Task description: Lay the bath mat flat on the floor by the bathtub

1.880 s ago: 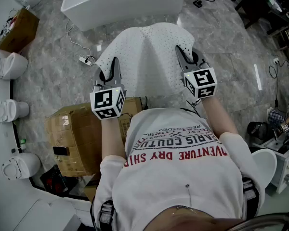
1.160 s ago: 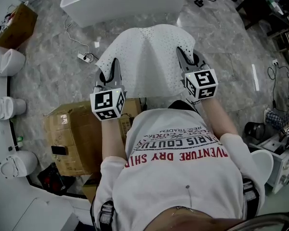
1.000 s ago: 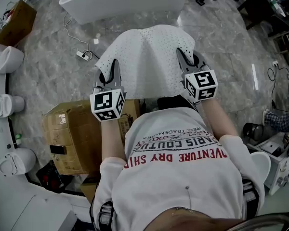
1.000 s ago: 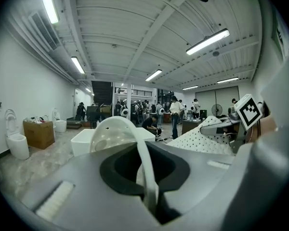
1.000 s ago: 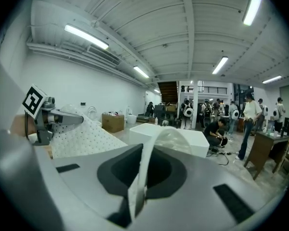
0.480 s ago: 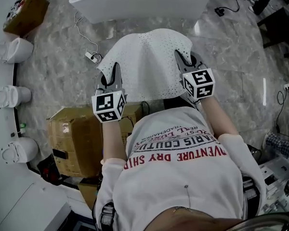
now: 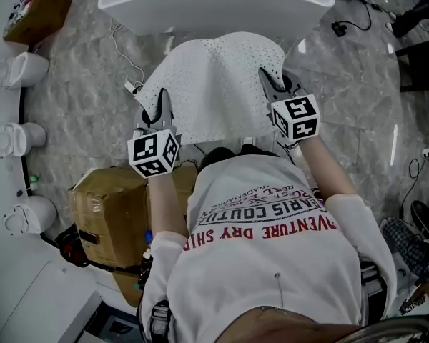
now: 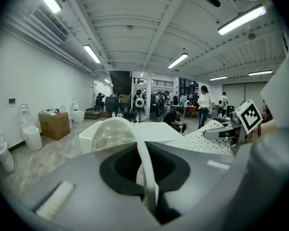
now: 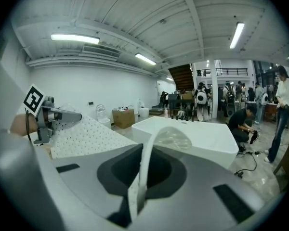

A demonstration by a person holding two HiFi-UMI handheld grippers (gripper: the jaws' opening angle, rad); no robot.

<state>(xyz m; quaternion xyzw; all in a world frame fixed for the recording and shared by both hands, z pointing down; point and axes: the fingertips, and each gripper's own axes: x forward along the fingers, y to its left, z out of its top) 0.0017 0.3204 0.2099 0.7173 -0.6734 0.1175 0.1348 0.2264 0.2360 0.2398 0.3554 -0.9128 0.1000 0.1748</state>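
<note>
Bath mat (image 7: 214,84) brought up to the bathtub (image 7: 214,6), not yet laid down

In the head view, the bath mat is seen nearer the bathtub than a second ago, held up between the left gripper (image 7: 162,102) and the right gripper (image 7: 269,81). In each gripper view, the jaws are pressed together on its edge. Lowering onto the floor (image 7: 79,98) is judged to remain.

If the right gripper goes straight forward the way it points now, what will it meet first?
Most likely the near wall of the bathtub, which stands straight ahead of the right gripper. That gripper is shut on the edge of the bath mat. The distance is hard to judge.
</note>
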